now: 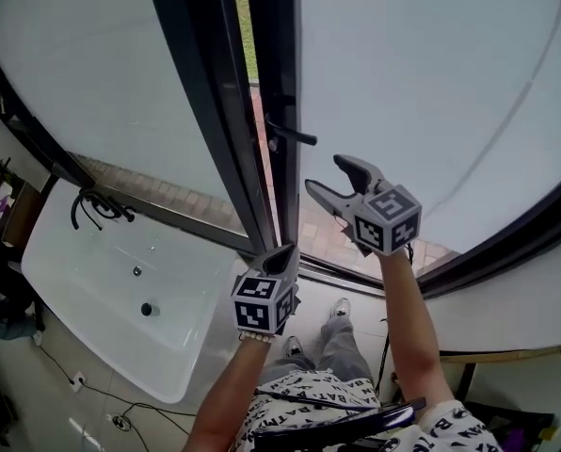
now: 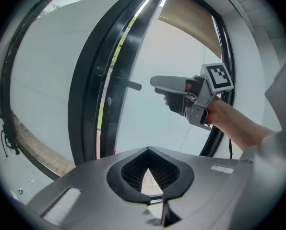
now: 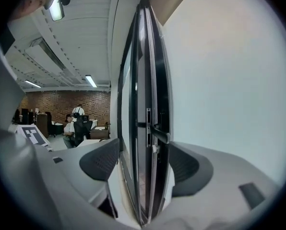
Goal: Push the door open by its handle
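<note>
A glass door (image 1: 431, 92) in a dark frame stands slightly ajar, with a narrow gap along its left edge showing paving outside. Its black lever handle (image 1: 295, 137) sticks out to the right. My right gripper (image 1: 328, 174) hovers just below and right of the handle, open and holding nothing. In the right gripper view the handle (image 3: 160, 133) and the door's edge show ahead between the wide-spread pads of the right gripper (image 3: 143, 164). My left gripper (image 1: 279, 257) hangs lower, near the foot of the frame, shut and empty. In the left gripper view the handle (image 2: 131, 85) sits just left of the right gripper (image 2: 163, 93).
A fixed frosted pane (image 1: 92, 73) fills the left side. A white tabletop (image 1: 102, 299) with black cables (image 1: 97, 207) lies at lower left. The person's legs and shoes (image 1: 337, 314) are below. Reflected or seen beyond the frame, people sit at desks (image 3: 76, 123).
</note>
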